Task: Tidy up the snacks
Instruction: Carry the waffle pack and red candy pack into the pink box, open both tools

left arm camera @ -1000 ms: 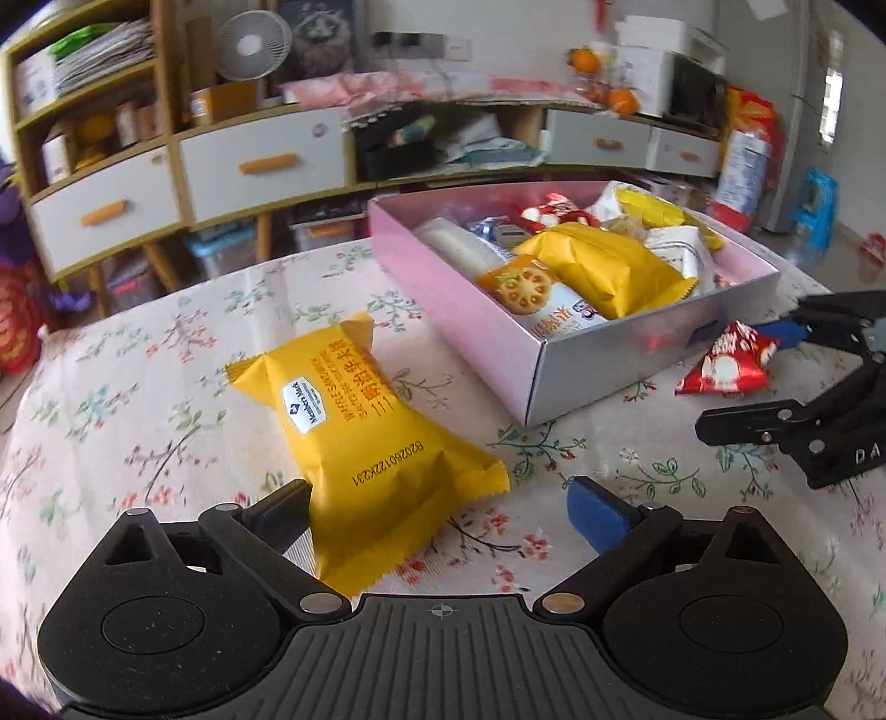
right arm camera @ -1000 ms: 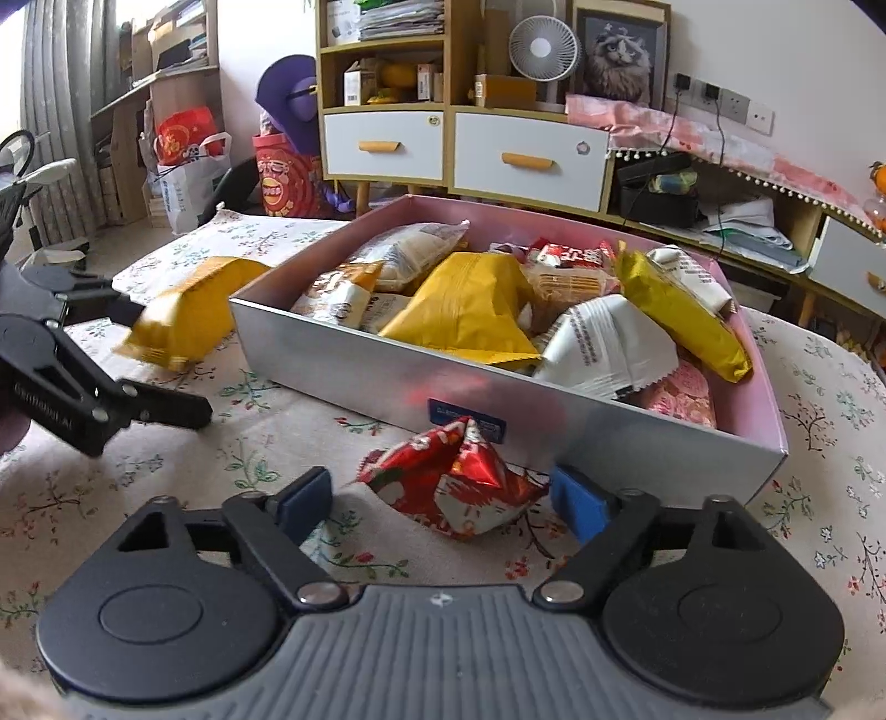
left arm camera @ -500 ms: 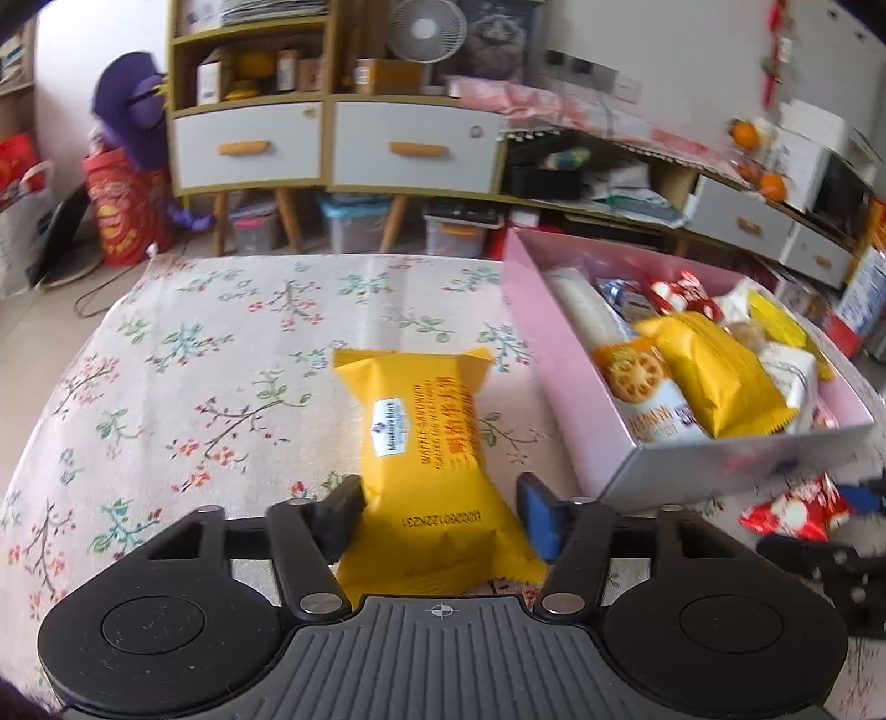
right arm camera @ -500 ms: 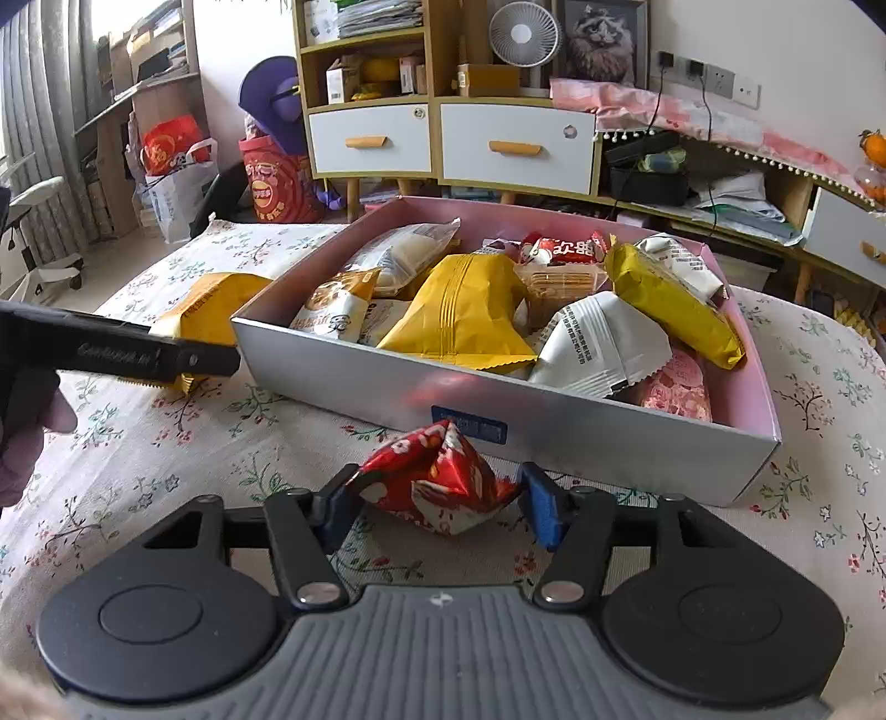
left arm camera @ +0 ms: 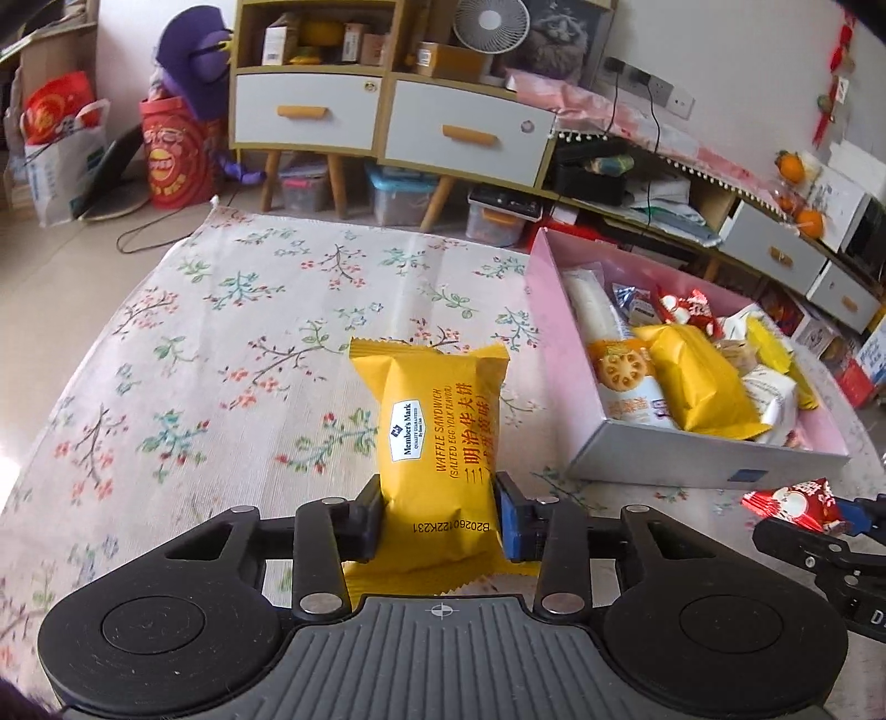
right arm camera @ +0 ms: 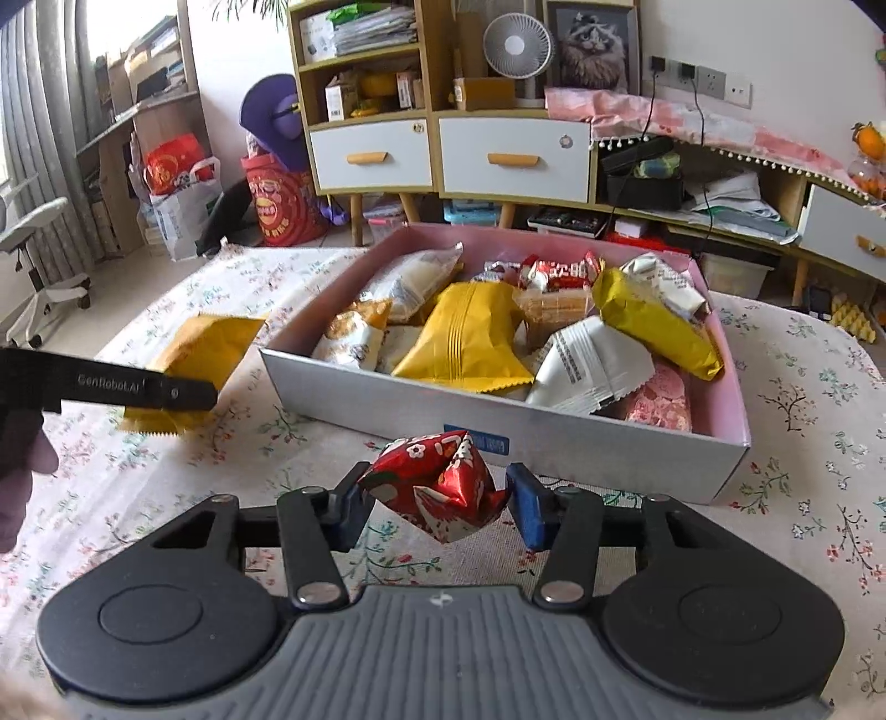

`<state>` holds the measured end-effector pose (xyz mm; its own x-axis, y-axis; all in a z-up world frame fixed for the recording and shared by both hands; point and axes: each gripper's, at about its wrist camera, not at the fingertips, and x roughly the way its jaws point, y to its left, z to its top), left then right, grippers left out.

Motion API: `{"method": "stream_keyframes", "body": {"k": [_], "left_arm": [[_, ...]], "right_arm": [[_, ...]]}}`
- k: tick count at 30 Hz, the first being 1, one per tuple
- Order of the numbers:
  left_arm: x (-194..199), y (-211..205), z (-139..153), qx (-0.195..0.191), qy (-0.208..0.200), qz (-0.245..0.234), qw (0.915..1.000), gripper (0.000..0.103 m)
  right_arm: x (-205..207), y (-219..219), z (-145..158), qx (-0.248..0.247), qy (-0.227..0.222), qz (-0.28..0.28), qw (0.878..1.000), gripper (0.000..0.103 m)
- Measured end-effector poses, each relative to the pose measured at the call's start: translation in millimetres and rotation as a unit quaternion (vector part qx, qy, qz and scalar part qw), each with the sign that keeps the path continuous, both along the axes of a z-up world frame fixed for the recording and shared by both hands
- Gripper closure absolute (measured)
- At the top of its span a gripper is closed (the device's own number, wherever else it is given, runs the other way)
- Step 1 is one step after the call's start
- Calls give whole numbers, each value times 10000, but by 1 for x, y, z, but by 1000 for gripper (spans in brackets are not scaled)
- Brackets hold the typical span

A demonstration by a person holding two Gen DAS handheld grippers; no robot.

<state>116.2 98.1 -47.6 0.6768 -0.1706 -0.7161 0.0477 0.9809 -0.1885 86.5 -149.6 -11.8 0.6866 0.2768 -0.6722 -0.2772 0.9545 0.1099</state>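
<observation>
Left wrist view: left gripper (left arm camera: 437, 520) pinches yellow foil waffle-sandwich packet (left arm camera: 440, 437) at its near end, lower centre of frame; far end droops, could slip or snag the wall of the pink-lined cardboard box (left arm camera: 554, 310) at right. Right gripper (right arm camera: 434, 507) squeezes crinkled red foil candy packet (right arm camera: 437, 490); grip looks shallow, hard to tell, may pop out before clearing the rim.

Yellow waffle pack (left arm camera: 437, 443) lower end behind fingers, right gripper (left arm camera: 847, 512) edge-cropped, box (left arm camera: 709, 459) snacks' print prob. unreadable

Wood cabinet (right arm camera: 448, 149) w/ white drawers, desk fan (right arm camera: 518, 47), grey curtains (right arm camera: 33, 138).
</observation>
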Motion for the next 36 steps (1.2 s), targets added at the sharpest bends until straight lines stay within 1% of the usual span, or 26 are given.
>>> {"method": "stream_keyframes", "body": {"k": [5, 11, 17, 20, 21, 25, 28, 32, 36], "left_arm": [[-13, -5, 17, -165, -137, -9, 9998, 67], [-17, -19, 33, -245, -245, -133, 9993, 67], [-11, -38, 37, -468, -295, -183, 9983, 67], [-4, -50, 36, -633, -272, -194, 9974, 67], [-1, -55, 37, -632, -273, -231, 9974, 67], [15, -81, 43, -468, -422, -471, 9969, 67], [30, -95, 44, -422, -491, -616, 9960, 67], [45, -103, 33, -501, -500, -632, 9955, 66], [59, -109, 24, -453, -534, -645, 9955, 66]], "right_arm": [[-2, -6, 11, 192, -84, -104, 9997, 55], [4, -17, 25, 547, -230, -315, 9977, 55], [19, -32, 30, 951, -292, -626, 9931, 55], [29, -40, 29, 1187, -275, -805, 9893, 55], [33, -41, 29, 1229, -281, -844, 9884, 55], [51, -43, 30, 1310, -319, -983, 9860, 55], [61, -43, 32, 1335, -434, -926, 9858, 55], [76, -43, 29, 1267, -506, -915, 9864, 55], [89, -46, 23, 1290, -497, -935, 9860, 54]]}}
